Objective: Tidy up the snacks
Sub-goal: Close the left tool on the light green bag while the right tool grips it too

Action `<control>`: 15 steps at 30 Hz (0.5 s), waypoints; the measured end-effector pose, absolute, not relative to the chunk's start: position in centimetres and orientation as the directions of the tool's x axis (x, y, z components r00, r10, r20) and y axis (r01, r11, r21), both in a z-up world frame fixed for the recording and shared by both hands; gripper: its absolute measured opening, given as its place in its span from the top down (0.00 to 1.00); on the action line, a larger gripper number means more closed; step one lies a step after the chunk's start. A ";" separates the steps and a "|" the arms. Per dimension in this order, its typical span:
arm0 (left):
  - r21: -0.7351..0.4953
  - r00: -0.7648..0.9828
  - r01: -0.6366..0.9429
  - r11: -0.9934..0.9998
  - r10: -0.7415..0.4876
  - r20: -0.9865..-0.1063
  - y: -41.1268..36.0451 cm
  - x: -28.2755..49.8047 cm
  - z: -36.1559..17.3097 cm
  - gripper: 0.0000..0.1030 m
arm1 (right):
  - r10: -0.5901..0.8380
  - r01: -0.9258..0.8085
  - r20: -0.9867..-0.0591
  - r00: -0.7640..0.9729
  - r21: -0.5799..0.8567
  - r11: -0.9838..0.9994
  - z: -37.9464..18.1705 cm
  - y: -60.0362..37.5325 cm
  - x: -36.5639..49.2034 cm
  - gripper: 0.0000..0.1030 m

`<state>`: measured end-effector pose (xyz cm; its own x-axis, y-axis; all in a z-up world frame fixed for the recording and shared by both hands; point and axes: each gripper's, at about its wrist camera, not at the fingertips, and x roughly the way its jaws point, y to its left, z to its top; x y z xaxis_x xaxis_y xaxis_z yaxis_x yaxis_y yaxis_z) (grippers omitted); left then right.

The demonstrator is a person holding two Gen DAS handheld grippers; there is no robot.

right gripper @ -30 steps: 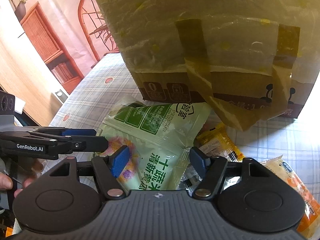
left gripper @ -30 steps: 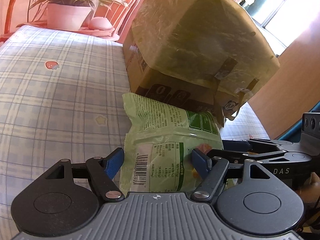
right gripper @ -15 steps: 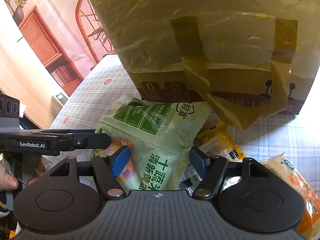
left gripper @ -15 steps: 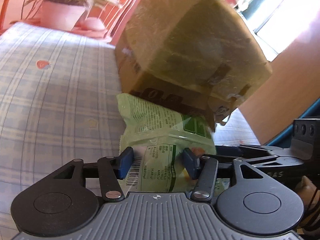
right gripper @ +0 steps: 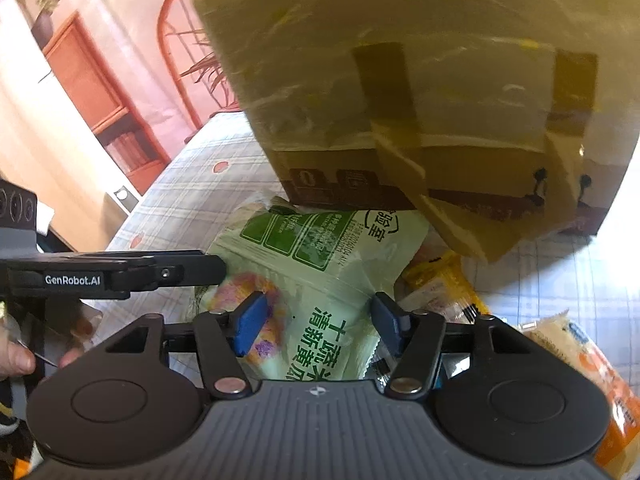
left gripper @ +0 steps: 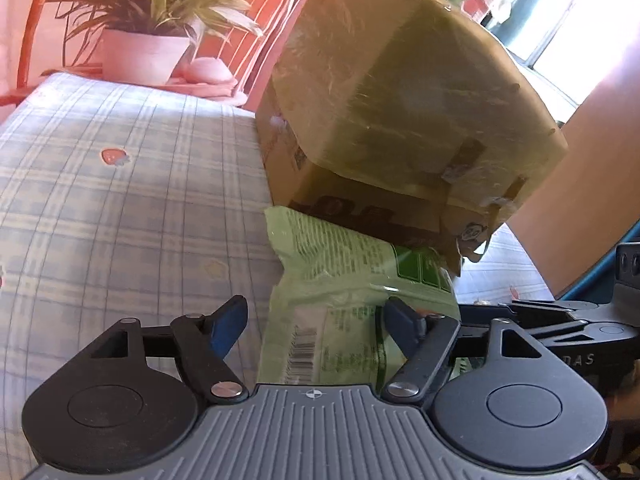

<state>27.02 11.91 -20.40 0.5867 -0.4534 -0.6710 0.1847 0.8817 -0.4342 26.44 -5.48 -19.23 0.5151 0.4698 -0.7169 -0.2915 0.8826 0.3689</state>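
Far left, left wrist view: potted plant (left gripper: 152,36) behind the bench edge, then bare checked cloth on the bench (left gripper: 100,200), strawberry print.

Left gripper (left gripper: 312,322): jaws opening. Half a second ago they had pinched in on the green bag (left gripper: 340,292); now they are back as wide as a second ago. The left pad stands clear of the bag edge, the right pad is at or just on the bag's face. The bag lies between the pads, not squeezed. It has not risen; its far end is tucked against the foot of the box (left gripper: 400,120).

The box stands centre, cardboard, clear film draped over its top, a loose flap of film and tape hanging on the near side. Snacks go in there, I judge, but the top looks covered from here.

Right wrist view: same green bag (right gripper: 320,264) fills the middle, with the left gripper's finger (right gripper: 160,272) reaching in from the left to its edge. Right gripper (right gripper: 316,322): jaws closing, part way, the bag between them; no crushing of the wrapper seen, so no grip yet. A hand (right gripper: 16,356) shows lower left.

Right of the bag: a yellow packet (right gripper: 436,284) half under it, then an orange packet (right gripper: 580,364) on the bench, apart.

Reading: a handover or a retry. Left lets go as right closes in. Bag on the bench, not yet in the box; other packets untouched. Slick wrapper may slip.
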 end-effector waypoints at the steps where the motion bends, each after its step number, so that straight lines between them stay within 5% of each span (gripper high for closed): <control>1: -0.444 0.579 0.187 0.876 -0.464 -0.670 12.1 27.3 -20.5 0.24 | 0.466 -0.287 -0.720 0.513 0.368 0.885 -19.3 -5.5 26.5 0.32; 15: -0.567 0.495 0.209 0.797 -0.586 -0.641 11.9 28.2 -23.0 0.16 | 0.533 -0.219 -0.711 0.458 0.491 0.843 -21.0 -6.4 27.5 0.28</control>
<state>28.20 11.86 -23.01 0.4954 -0.5860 -0.6412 0.2088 0.7969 -0.5669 27.45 -6.45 -20.95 0.4578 0.5334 -0.7113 -0.2191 0.8431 0.4912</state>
